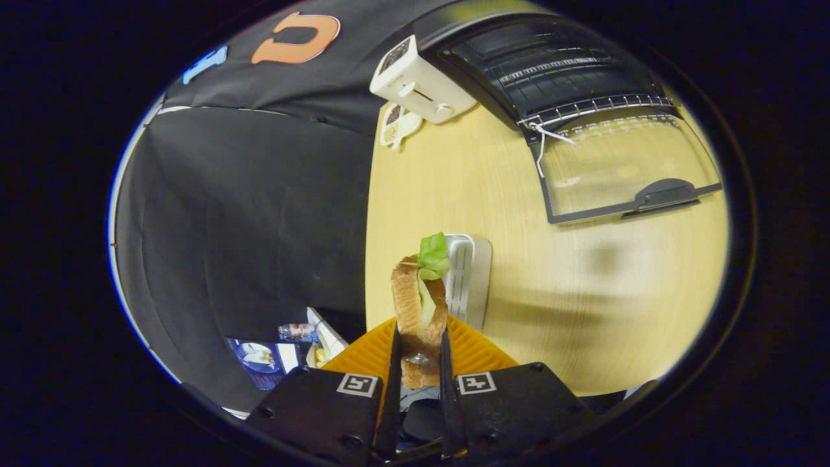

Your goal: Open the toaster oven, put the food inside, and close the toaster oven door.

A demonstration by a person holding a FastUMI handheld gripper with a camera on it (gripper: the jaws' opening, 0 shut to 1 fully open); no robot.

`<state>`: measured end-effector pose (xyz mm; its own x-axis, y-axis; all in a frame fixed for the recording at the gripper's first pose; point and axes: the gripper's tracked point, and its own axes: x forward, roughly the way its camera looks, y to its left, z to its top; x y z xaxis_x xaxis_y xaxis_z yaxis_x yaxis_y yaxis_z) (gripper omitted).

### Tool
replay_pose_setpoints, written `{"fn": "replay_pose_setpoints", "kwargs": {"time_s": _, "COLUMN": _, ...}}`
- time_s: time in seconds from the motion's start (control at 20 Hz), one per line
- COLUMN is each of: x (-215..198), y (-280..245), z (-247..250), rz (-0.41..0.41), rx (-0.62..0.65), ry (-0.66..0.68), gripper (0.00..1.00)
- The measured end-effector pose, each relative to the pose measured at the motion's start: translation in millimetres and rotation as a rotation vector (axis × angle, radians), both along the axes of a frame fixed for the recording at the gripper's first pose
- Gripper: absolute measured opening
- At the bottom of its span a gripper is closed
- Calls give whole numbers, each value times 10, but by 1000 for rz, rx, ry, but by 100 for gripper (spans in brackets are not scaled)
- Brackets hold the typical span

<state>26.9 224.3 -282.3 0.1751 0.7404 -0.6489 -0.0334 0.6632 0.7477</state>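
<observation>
My gripper (419, 353) is shut on a sandwich (418, 305), two slices of brown bread with green lettuce sticking out at its far end. The sandwich is lifted above an orange ribbed plate (476, 350) that lies just under the fingers. Far beyond the fingers stands the black toaster oven (551, 65) with its glass door (622, 165) folded down flat onto the wooden table (454, 188). A wire rack (596, 107) shows at the oven's mouth, with a white cord tied to it.
A white pop-up toaster (420, 81) stands beside the oven, with a small white item next to it. A white ribbed tray (468, 279) lies just past the sandwich. Black cloth hangs beyond the table's edge.
</observation>
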Motion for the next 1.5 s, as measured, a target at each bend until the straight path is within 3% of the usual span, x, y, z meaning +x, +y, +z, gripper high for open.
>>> {"fn": "replay_pose_setpoints", "kwargs": {"time_s": 0.3, "x": 51, "y": -407, "z": 491, "rz": -85, "rx": 68, "ry": -75, "gripper": 31}}
{"fn": "replay_pose_setpoints", "kwargs": {"time_s": 0.65, "x": 548, "y": -1368, "z": 524, "rz": -320, "rx": 79, "ry": -125, "gripper": 31}}
{"fn": "replay_pose_setpoints", "kwargs": {"time_s": 0.95, "x": 1159, "y": -1963, "z": 325, "rz": -563, "rx": 106, "ry": -136, "gripper": 31}}
{"fn": "replay_pose_setpoints", "kwargs": {"time_s": 1.15, "x": 1658, "y": -2059, "z": 157, "rz": -695, "rx": 204, "ry": -137, "gripper": 31}}
{"fn": "replay_pose_setpoints", "kwargs": {"time_s": 1.35, "x": 2189, "y": -2094, "z": 91, "rz": -853, "rx": 386, "ry": -182, "gripper": 31}}
{"fn": "replay_pose_setpoints", "kwargs": {"time_s": 1.5, "x": 2553, "y": -2117, "z": -21, "rz": -908, "rx": 432, "ry": -228, "gripper": 31}}
